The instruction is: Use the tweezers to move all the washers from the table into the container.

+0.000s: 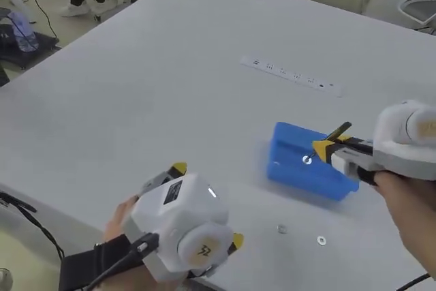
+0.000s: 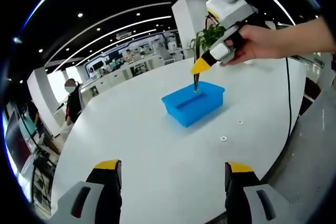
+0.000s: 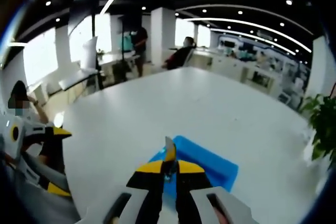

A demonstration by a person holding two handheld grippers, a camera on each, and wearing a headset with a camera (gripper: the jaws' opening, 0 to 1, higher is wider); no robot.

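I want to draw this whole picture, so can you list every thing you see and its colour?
table: one, white, under everything
container: one, blue, on the table
washers: two, silvery, on the table near the container, the second here
washer: one, silvery, at the tweezers' tip over the container
tweezers: one, dark, in the right gripper
power strip: one, white, beyond the container
plant: one, green, past the table
left gripper: white and yellow, open
right gripper: white and yellow, shut on the tweezers
hands: two, holding the grippers
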